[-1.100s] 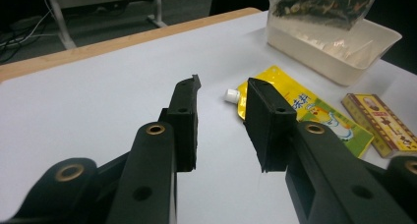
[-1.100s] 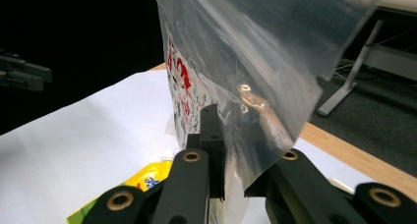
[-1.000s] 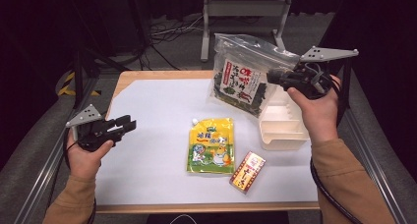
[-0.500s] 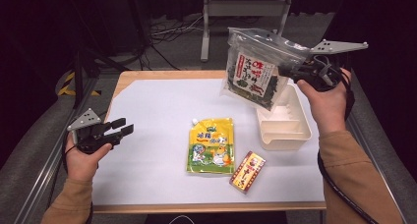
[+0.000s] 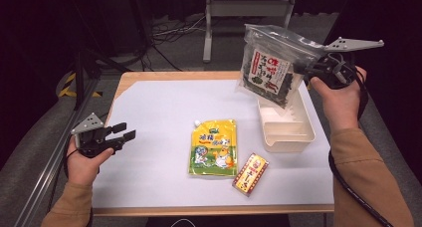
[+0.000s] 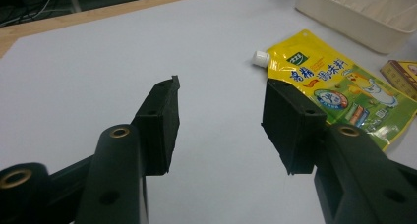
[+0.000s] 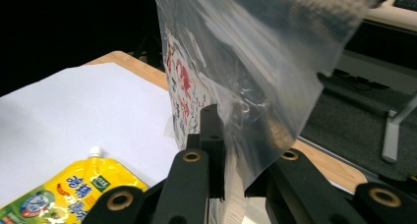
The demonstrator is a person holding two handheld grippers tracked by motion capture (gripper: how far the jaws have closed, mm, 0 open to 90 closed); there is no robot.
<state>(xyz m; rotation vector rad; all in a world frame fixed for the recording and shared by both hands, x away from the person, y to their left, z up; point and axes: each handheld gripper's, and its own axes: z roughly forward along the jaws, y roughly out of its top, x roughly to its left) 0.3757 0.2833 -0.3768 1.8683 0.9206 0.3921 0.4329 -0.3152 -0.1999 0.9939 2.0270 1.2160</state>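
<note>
- Your right gripper (image 5: pixel 304 70) is clamped on the side edge of the clear seaweed bag (image 5: pixel 271 70); in the right gripper view the plastic is pinched between the jaws (image 7: pixel 231 150).
- The bag hangs in the air off the gripper, tilted, with its lower corner just above the far end of the white tray (image 5: pixel 286 132).
- The relation that matters: the bag sits straight over the tray, and the tray's long axis runs from the far edge towards the near edge along the right side of the table (image 5: pixel 149 112). The bag looks wider than the tray, so I'd line its long side up with that axis before lowering.
- Your left gripper (image 5: pixel 122 136) has just been opening; the jaws stand apart with nothing between them, and it hovers at the left edge.
- It points at the yellow spout pouch (image 6: pixel 339 84), which lies flat mid-table, cap to the far side.
- The small red-and-yellow box (image 5: pixel 250 173) lies near the near edge, just beside the pouch.
- The right hand is nearer the tray; the left is well apart from it.
</note>
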